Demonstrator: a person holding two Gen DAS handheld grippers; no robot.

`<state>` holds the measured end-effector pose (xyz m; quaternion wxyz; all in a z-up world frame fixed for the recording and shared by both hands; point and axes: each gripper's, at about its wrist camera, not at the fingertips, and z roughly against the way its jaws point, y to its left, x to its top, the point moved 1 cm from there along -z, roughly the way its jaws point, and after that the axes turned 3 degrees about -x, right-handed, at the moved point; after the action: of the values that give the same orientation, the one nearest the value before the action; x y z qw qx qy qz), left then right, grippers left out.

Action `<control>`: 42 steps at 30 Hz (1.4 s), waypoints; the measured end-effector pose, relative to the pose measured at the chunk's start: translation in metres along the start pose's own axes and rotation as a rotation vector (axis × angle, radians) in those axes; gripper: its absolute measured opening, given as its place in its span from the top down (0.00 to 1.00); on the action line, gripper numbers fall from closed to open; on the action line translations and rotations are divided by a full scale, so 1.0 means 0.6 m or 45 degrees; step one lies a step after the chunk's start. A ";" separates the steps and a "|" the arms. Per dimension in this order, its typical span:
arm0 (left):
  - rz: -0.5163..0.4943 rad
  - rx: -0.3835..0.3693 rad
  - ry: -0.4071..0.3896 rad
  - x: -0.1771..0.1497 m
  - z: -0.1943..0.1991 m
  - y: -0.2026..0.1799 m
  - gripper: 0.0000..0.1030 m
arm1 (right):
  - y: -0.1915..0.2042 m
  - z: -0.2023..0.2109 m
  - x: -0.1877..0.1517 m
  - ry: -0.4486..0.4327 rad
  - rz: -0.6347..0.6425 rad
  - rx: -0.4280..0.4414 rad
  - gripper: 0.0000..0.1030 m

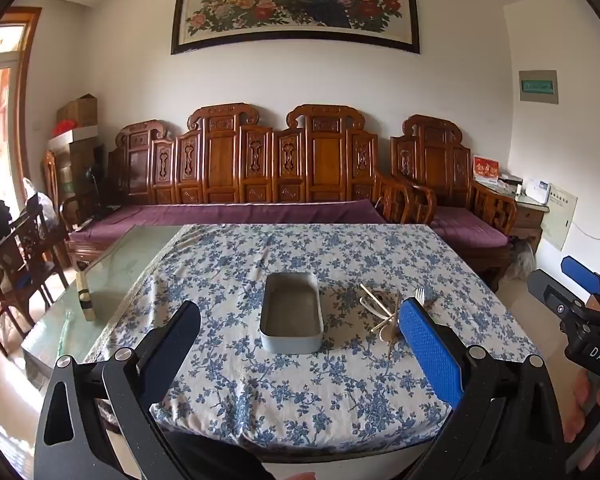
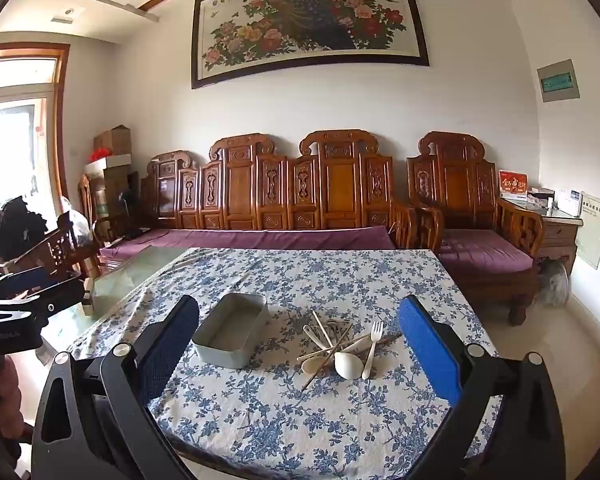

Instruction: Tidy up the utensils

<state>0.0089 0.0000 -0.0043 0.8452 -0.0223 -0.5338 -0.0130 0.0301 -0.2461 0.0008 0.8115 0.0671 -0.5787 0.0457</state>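
An oblong grey-blue tin (image 1: 291,340) with nothing in it lies on the blue-flowered tablecloth (image 1: 300,396). To its right is a loose pile of pale utensils (image 1: 380,312). In the right wrist view the tin (image 2: 220,354) sits left of the pile, which holds a white fork (image 2: 372,344), a white spoon (image 2: 346,364) and thin chopsticks (image 2: 324,364). My left gripper (image 1: 300,306) hovers open, short of the tin. My right gripper (image 2: 300,308) hovers open in front of the pile. Neither holds anything. Each gripper shows at the edge of the other's view: right gripper (image 1: 562,280), left gripper (image 2: 28,292).
The cloth covers only the right part of the table; bare glass top (image 1: 112,276) with a small beige block (image 1: 86,300) lies to the left. A carved wooden sofa (image 1: 260,160) runs behind the table. A wooden chair (image 1: 24,248) stands at the left.
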 end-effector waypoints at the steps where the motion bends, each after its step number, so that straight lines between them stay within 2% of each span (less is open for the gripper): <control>1: -0.001 0.000 -0.001 0.000 0.000 0.000 0.06 | -0.001 -0.001 0.000 0.014 -0.010 0.003 0.02; 42: -0.001 -0.003 -0.008 0.002 0.003 0.006 0.06 | 0.009 0.007 0.004 0.000 -0.004 0.007 0.02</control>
<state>0.0078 0.0036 -0.0027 0.8436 -0.0230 -0.5364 -0.0140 0.0264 -0.2415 0.0049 0.8112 0.0702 -0.5787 0.0461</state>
